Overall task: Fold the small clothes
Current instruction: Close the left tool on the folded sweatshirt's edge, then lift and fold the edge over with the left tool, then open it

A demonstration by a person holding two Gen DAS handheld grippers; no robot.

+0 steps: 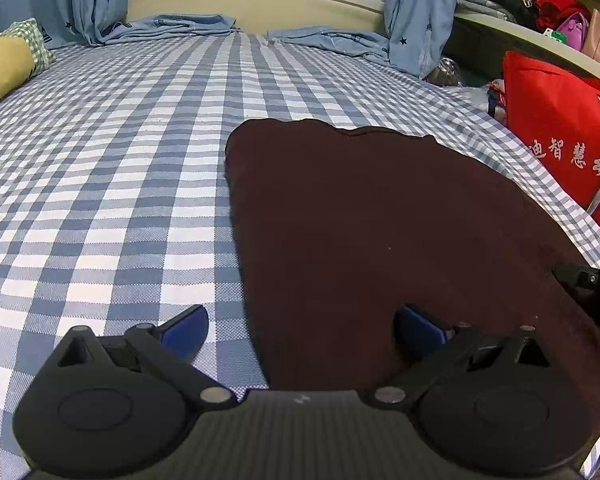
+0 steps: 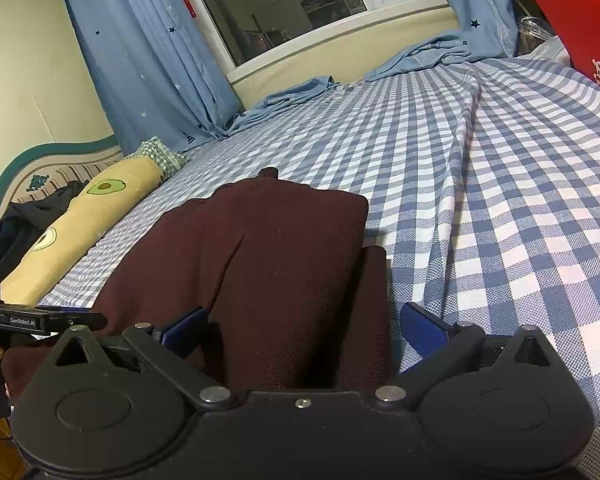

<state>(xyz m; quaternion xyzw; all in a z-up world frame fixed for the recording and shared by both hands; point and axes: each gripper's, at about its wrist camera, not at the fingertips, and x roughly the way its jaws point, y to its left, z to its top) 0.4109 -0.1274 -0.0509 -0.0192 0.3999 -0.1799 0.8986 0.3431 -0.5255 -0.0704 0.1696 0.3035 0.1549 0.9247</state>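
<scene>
Both views are evenly lit by indoor light; the window [image 2: 300, 4] at the top of the frame is dark. Strong fisheye bending curves the sill and bed [image 1: 100, 160] edges toward the corners. The maroon garment [image 1: 380, 220] reads nearly black, underexposed, detail lost. Shadows are soft; focus is sharp centrally.

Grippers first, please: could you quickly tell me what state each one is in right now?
Left gripper: open, holding nothing, at the near left edge of the maroon garment.
Right gripper: open, astride the garment's folded edge, not clamped.
</scene>
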